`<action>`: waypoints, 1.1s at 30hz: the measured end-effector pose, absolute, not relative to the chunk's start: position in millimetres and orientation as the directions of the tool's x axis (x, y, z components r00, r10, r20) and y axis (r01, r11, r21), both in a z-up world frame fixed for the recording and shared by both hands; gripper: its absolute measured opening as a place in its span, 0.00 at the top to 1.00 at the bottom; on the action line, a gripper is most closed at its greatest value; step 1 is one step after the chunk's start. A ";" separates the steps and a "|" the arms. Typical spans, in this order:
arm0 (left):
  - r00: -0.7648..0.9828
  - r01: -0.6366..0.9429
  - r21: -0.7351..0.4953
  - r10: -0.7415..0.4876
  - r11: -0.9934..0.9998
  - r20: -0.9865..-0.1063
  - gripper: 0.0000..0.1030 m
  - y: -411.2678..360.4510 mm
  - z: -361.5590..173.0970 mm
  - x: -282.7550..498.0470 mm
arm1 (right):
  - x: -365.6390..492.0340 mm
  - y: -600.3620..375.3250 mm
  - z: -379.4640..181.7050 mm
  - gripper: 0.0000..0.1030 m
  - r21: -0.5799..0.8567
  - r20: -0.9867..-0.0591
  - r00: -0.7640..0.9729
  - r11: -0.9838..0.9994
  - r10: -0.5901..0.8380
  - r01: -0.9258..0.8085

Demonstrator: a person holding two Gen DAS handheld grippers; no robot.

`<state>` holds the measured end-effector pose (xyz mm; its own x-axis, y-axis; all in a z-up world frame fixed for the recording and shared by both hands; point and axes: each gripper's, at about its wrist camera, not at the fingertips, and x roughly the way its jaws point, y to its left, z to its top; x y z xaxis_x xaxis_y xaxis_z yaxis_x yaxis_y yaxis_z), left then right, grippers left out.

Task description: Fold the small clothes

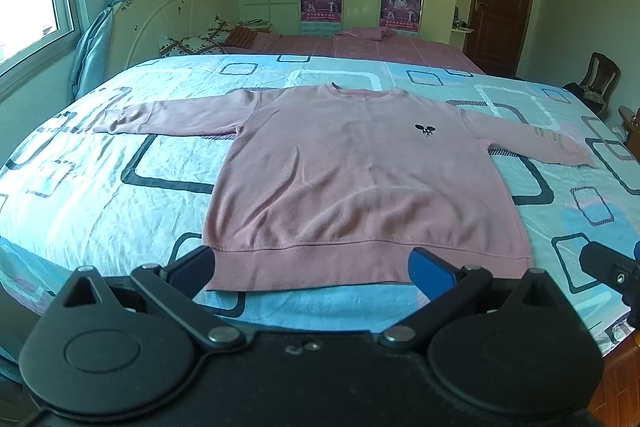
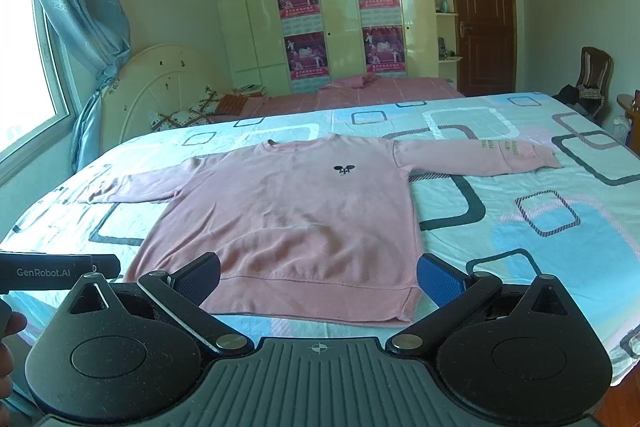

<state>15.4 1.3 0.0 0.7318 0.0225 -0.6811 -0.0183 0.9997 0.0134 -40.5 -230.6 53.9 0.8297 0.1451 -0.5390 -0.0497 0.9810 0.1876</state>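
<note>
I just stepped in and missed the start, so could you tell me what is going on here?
A person holding a gripper in each hand is about to fold a pink sweatshirt. It lies flat, front up, on the bed, both sleeves spread out to the sides. The left gripper and right gripper are both open near the hem, holding nothing. No fold has been made yet.

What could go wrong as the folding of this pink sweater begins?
1. Both claws, left and right, are open near the sweater hem; a pinch could catch the bedsheet too.
2. The sleeves lie spread wide, so one may drag or bunch when lifted.
</note>
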 end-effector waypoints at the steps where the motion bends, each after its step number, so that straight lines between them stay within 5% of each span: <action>1: 0.732 -0.019 0.014 0.023 1.000 -0.680 0.01 1.3 0.0 15.3 | -40.2 -231.0 53.9 0.00 0.188 -0.540 0.829 0.981 0.145 -0.048; 33: 0.726 -0.029 0.018 0.033 0.999 -0.687 0.01 -0.8 -1.6 24.1 | -32.5 -236.1 50.2 0.00 0.197 -0.550 0.822 0.980 0.143 -0.039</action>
<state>24.1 -0.8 -1.6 0.7257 0.0335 -0.6872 -0.0289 0.9994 0.0182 -32.5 -236.1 50.2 0.8225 0.1433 -0.5504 -0.0388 0.9796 0.1970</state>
